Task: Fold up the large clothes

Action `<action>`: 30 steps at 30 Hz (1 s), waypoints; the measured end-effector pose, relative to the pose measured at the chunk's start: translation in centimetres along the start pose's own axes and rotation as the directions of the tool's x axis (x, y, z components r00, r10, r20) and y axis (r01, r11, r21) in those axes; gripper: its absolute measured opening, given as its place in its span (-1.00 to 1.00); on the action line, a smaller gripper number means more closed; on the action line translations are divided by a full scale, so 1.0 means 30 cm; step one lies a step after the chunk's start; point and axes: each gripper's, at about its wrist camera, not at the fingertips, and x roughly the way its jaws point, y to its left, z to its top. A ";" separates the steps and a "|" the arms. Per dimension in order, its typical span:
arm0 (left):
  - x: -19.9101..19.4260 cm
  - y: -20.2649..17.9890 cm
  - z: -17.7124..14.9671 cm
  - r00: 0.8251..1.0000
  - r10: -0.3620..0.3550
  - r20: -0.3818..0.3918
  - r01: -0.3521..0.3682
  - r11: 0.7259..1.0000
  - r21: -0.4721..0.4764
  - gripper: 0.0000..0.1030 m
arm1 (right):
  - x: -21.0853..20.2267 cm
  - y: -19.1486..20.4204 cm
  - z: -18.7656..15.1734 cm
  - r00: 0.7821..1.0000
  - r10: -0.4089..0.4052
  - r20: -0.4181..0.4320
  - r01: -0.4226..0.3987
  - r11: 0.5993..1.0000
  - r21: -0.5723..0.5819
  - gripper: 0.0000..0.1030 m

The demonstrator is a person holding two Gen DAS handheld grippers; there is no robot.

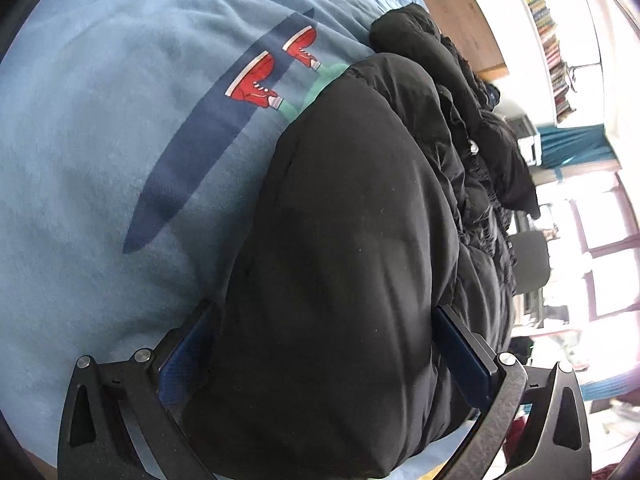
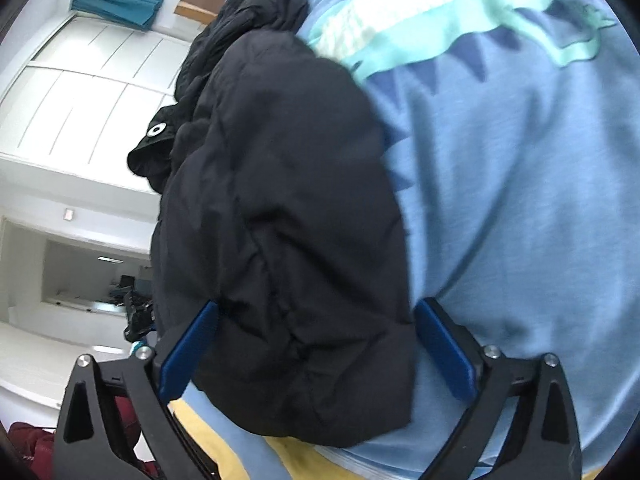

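blue dinosaur-print bedding (image 2: 520, 200), teal curtain (image 2: 116, 4), bookshelf (image 1: 548, 28), white cupboards (image 2: 80, 92)

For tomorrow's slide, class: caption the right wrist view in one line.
Right gripper open around a bulky black jacket lying on a blue dinosaur-print bedspread.

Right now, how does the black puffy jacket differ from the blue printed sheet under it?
The black jacket is plain, padded and bunched into a thick folded bundle; the blue sheet is thin, spread out flat and printed with a green dinosaur and red sneakers. The jacket lies on top, between both grippers' wide-open jaws; the sheet lies beneath and stretches well beyond it. Both are soft fabric.
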 end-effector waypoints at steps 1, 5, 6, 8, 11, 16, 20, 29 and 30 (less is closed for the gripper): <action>-0.002 0.003 -0.003 1.000 -0.010 -0.003 0.010 1.000 -0.006 0.98 | 0.013 0.008 -0.003 1.000 0.017 -0.008 -0.017 1.000 -0.005 1.00; 0.005 -0.005 -0.023 0.999 -0.049 -0.021 0.049 0.999 -0.014 0.98 | 0.032 0.031 -0.010 0.997 0.072 -0.009 -0.072 0.997 0.001 1.00; 0.007 -0.010 -0.027 0.998 -0.065 -0.028 0.064 0.998 -0.015 0.98 | 0.027 0.033 -0.014 0.995 0.096 -0.009 -0.096 0.995 0.002 1.00; 0.013 -0.010 -0.036 0.996 -0.085 -0.038 0.084 0.996 -0.017 0.98 | 0.024 0.051 -0.024 0.991 0.134 -0.018 -0.134 0.991 -0.008 1.00; 0.012 -0.004 -0.053 0.991 -0.130 -0.034 0.129 0.991 -0.032 0.98 | 0.032 0.081 -0.034 0.989 0.142 -0.036 -0.143 0.989 -0.029 1.00; -0.004 0.026 -0.095 0.977 -0.215 0.009 0.215 0.972 -0.091 0.98 | 0.055 0.051 -0.033 0.988 0.153 0.017 -0.154 0.987 0.036 1.00; 0.000 0.028 -0.111 0.978 -0.207 0.020 0.208 0.973 -0.102 0.98 | 0.072 0.018 -0.036 0.984 0.164 0.076 -0.170 0.981 0.093 0.98; 0.029 -0.034 -0.130 0.988 -0.147 0.042 0.151 0.982 -0.117 0.59 | 0.112 0.099 -0.033 0.991 0.130 0.039 -0.133 0.989 0.071 0.71; 0.029 -0.035 -0.135 0.989 -0.144 0.045 0.148 0.981 -0.122 0.43 | 0.124 0.111 -0.036 0.991 0.134 0.029 -0.136 0.988 0.068 0.66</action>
